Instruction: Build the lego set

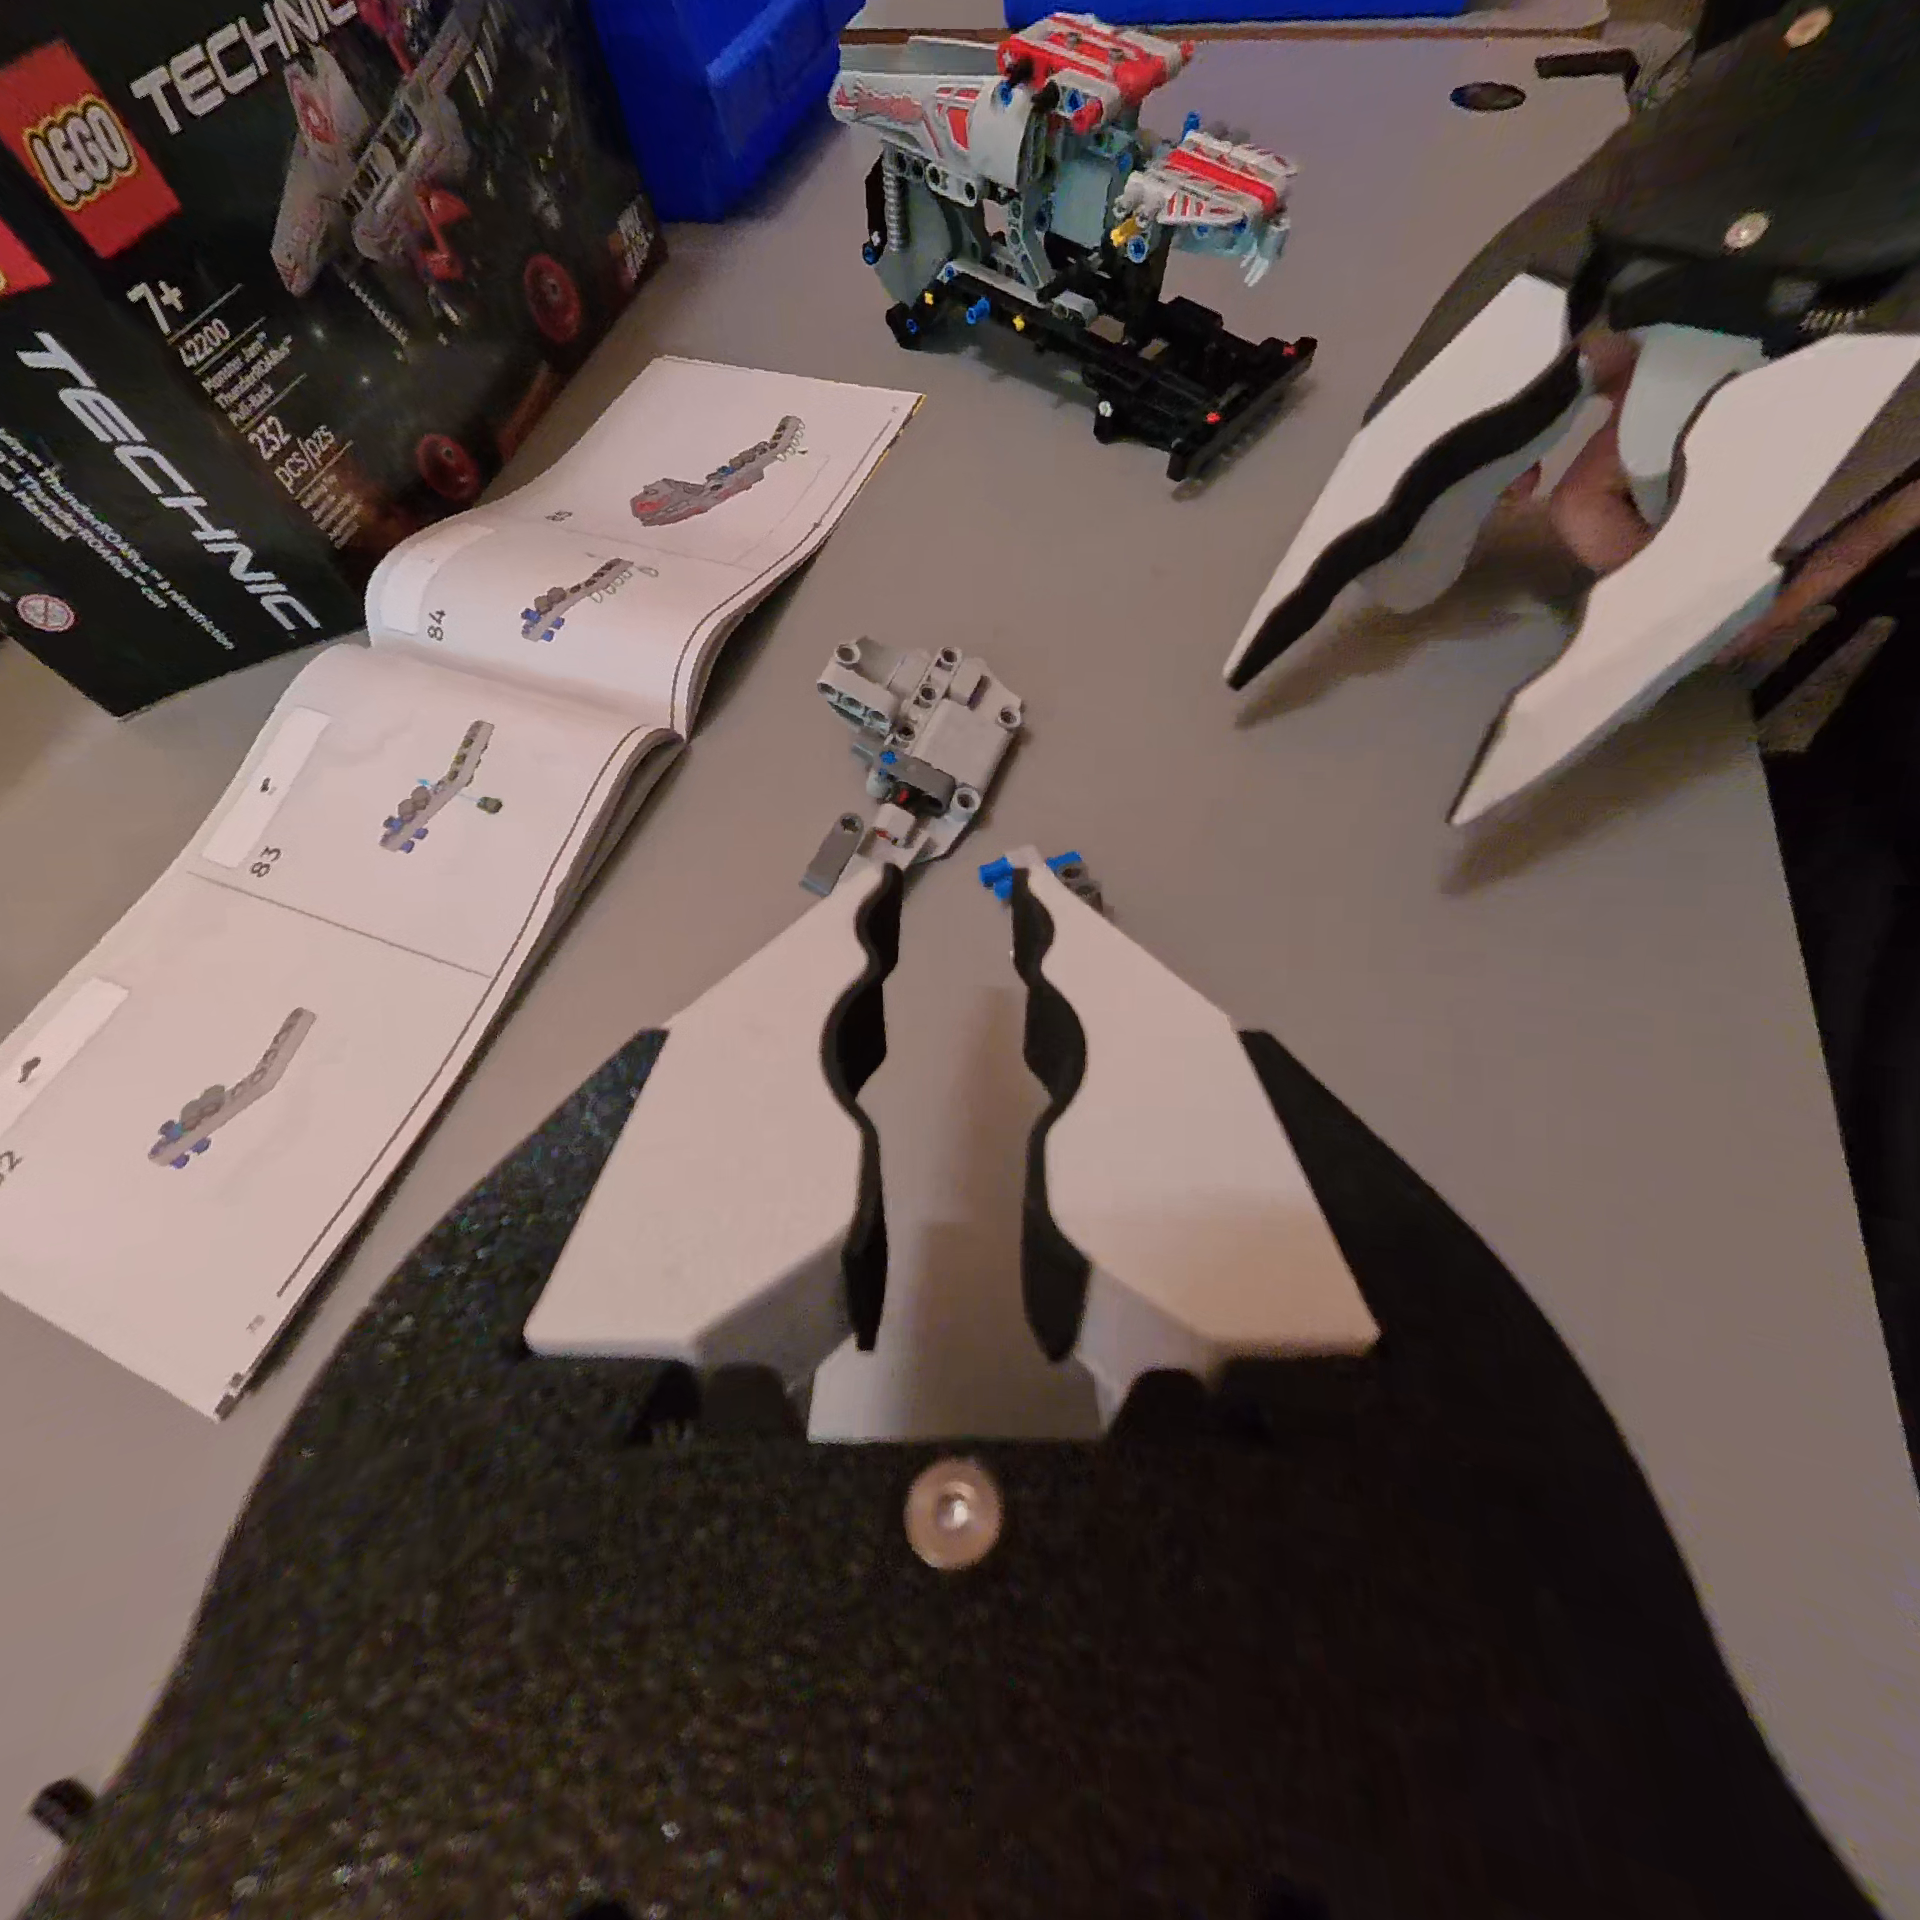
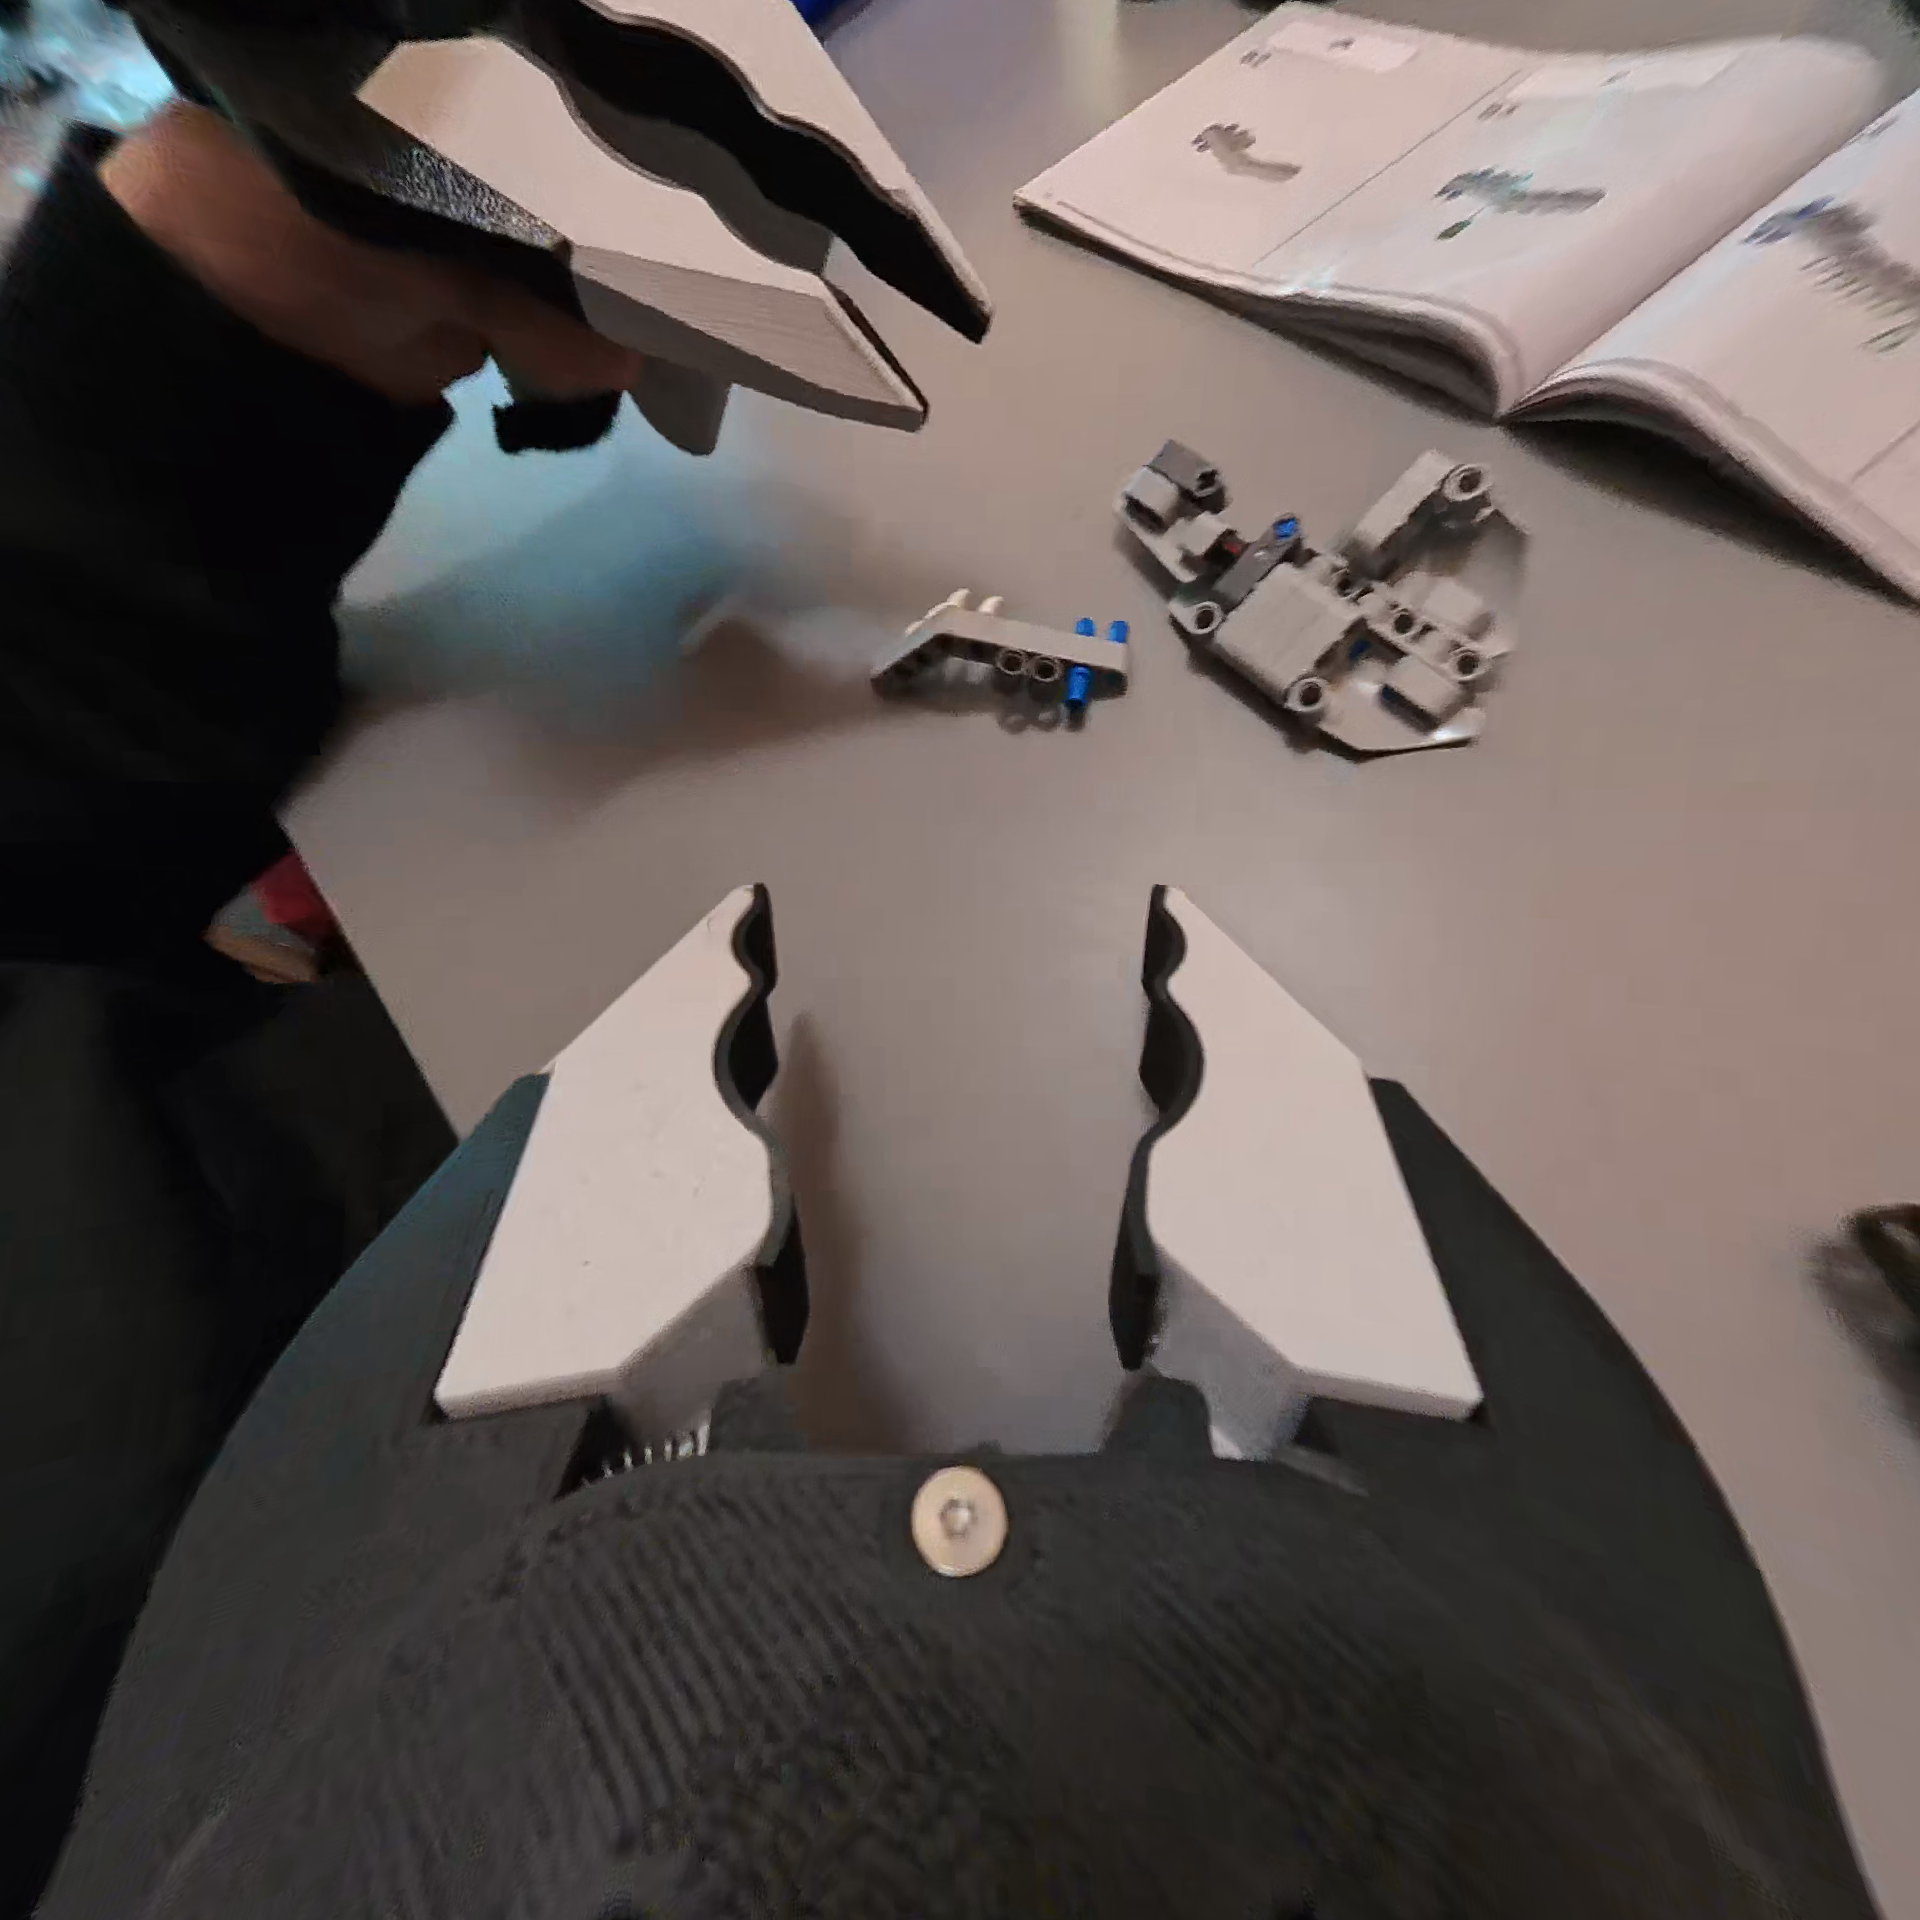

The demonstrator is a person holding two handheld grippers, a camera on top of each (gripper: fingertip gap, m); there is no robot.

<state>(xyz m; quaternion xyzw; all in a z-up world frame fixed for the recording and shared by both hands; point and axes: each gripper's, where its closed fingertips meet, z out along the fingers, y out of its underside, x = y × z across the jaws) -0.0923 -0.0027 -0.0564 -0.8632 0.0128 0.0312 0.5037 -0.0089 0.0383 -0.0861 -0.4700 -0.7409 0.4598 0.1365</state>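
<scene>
On the grey tabletop point(image 2: 1351, 935), we hold both grippers open and empty; the beam point(image 2: 1003, 657) lies crosswise just beyond our left gripper point(image 1: 954, 883), nearer than the right gripper point(image 2: 961, 899).

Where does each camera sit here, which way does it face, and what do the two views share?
Left wrist view: on the left gripper, facing across the table toward the box and truck model; the right gripper shows at right.
Right wrist view: on the right gripper, facing the open booklet; the left gripper and a hand show at upper left.
Shared: booklet, grey subassembly, small beam with blue pins, both grippers.
</scene>
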